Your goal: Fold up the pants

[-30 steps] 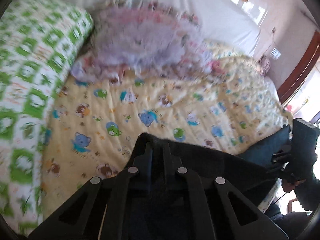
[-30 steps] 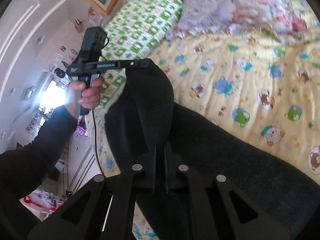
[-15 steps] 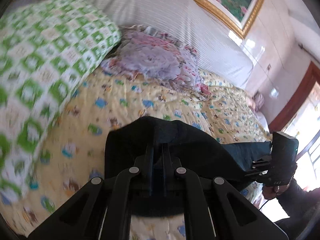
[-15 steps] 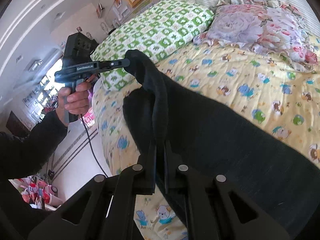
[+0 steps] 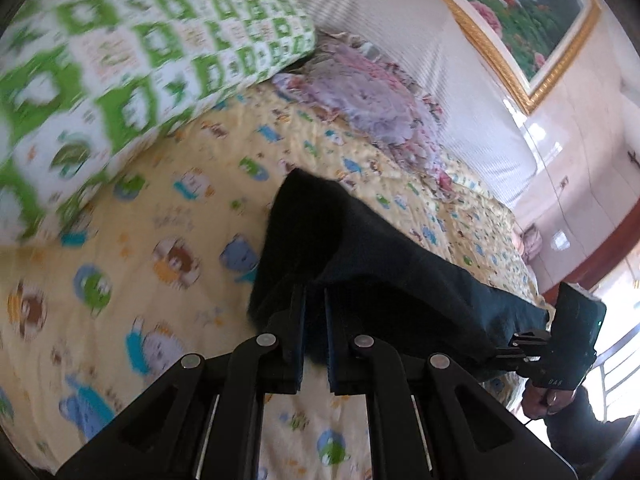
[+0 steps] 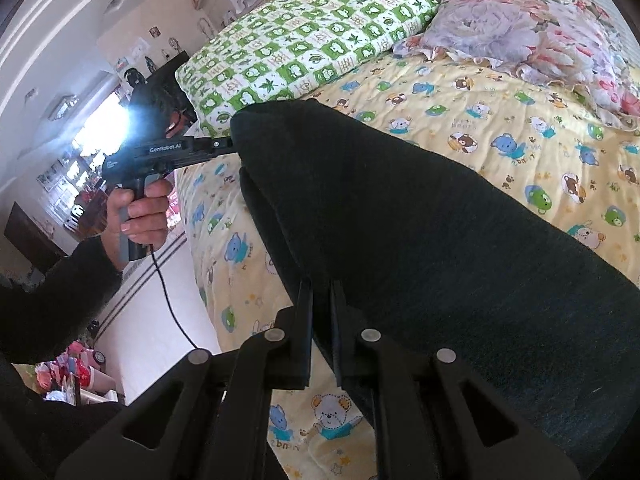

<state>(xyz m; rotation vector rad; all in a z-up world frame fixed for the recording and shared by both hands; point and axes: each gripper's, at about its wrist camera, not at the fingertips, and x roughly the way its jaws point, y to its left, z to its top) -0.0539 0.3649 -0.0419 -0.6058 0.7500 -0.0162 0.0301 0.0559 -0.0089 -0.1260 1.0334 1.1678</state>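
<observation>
A cartoon-bear bedspread [image 6: 480, 128] covers the bed. Above it, the dark pants [image 6: 440, 248] hang stretched between the left gripper [image 5: 314, 320] and right gripper [image 6: 321, 312], each clamped on an edge. If either pinch is shallow, the heavy fabric could slip free.

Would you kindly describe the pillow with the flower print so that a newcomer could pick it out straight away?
Start at the bed's yellow quilt printed with cartoon animals and look toward the white ribbed headboard. Two pillows lie there side by side; the floral pillow is the one on the right in the right wrist view. Its big lilac and pink blooms and frilled edge distinguish it from the green-and-white checked pillow beside it.
</observation>
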